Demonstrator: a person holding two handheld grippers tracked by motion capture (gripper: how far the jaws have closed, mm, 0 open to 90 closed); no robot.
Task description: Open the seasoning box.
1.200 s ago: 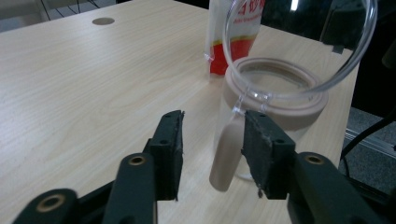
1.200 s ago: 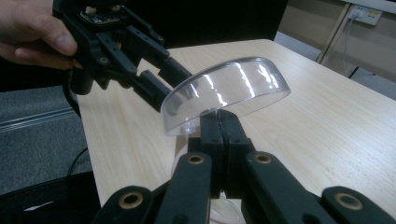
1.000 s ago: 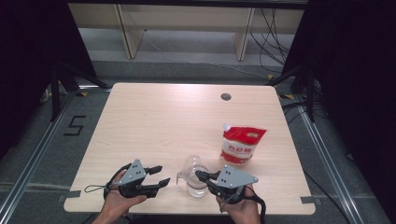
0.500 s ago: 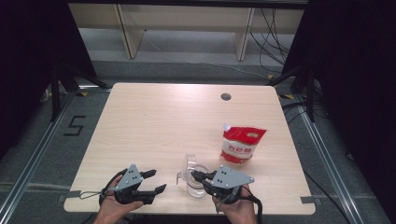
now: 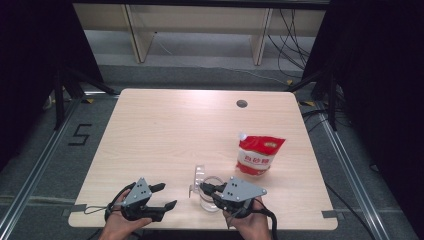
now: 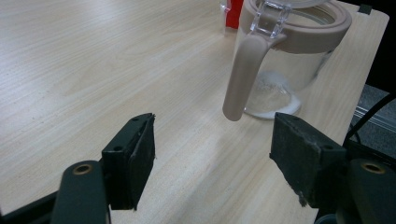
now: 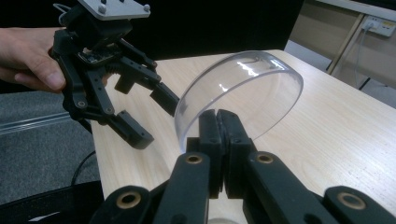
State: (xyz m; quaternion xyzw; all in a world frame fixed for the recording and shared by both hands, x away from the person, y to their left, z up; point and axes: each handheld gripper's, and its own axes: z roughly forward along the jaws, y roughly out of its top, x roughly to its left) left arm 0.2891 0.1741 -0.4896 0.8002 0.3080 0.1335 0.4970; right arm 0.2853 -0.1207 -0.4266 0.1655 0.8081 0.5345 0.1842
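The clear glass jar with a beige collar and handle [image 6: 285, 56] stands near the table's [image 5: 165, 130] front edge, its round clear lid [image 7: 243, 93] tipped up and pinched by the right gripper [image 7: 219, 133]. The left gripper [image 6: 219, 158], empty, has just been opening beside the handle. Thin, slick plastic could slip free and slam; a nudge might shove the jar towards the red-and-white pouch [image 5: 259, 155].
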